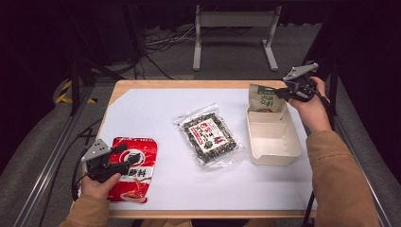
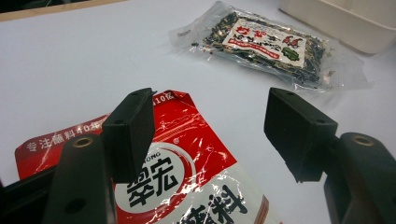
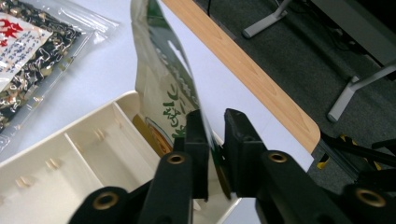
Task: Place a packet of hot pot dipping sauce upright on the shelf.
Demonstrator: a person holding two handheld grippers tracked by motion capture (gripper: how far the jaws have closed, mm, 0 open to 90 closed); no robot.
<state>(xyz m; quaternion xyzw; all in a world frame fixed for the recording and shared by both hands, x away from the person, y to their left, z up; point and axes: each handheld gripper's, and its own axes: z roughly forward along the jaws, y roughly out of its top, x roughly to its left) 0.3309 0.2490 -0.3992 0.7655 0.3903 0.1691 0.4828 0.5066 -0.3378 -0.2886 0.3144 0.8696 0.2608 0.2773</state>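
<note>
Nearest you, at the table's near left corner, your left gripper (image 1: 124,160) hovers over a glossy red plastic sauce packet (image 1: 138,182) lying flat on the white sheet (image 1: 156,109); its black jaws stand wide apart and hold nothing.

Mid-table lies a clear plastic bag of dark dried seaweed with a red-and-white label (image 1: 208,134), untouched.

Toward the far right edge sits a cream rectangular plastic tray with dividers (image 1: 275,158). A green-and-beige foil pouch (image 1: 265,98) stands upright in its far compartment, leaning on the far wall. Your right gripper (image 1: 282,92) has the pouch's top edge between its jaws, which stand narrowly parted; a sliver of gap shows, so the pads look just off the foil.

The step in hand seems to be releasing the pouch into the tray. Next, likely draw the right gripper clear without tipping the pouch, then close the left jaws on the red packet.
</note>
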